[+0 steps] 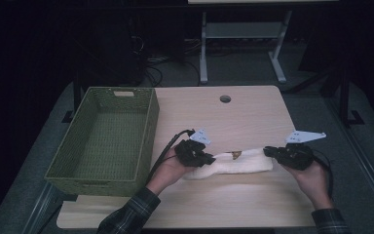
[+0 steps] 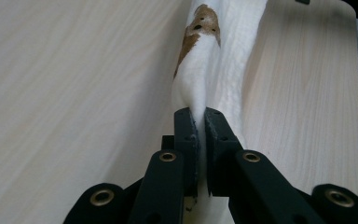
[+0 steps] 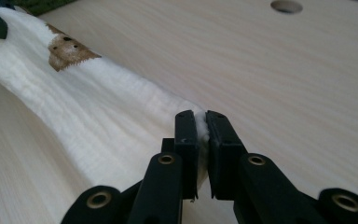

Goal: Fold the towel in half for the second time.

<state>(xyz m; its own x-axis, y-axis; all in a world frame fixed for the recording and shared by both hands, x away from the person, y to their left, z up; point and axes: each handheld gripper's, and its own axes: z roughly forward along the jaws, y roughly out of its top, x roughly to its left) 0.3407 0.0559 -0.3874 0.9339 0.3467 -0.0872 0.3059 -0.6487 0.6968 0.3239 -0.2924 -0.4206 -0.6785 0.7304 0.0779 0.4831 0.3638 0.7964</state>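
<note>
A white towel [image 1: 241, 163] with a small brown patch [image 1: 235, 155] is stretched between my two grippers over the wooden table [image 1: 233, 117]. My left gripper [image 1: 209, 158] is shut on the towel's left end; in the left gripper view the white cloth [image 2: 214, 60] runs away from the pinching jaws [image 2: 201, 116]. My right gripper [image 1: 269, 152] is shut on the right end, with a fold of towel [image 3: 98, 102] squeezed between its pads [image 3: 201, 119]. The left end hangs a little above the tabletop.
A green woven basket [image 1: 109, 139] stands on the table's left side, close to my left hand. A round cable hole [image 1: 225, 99] sits near the table's far edge. A desk frame [image 1: 243, 39] stands on the floor beyond.
</note>
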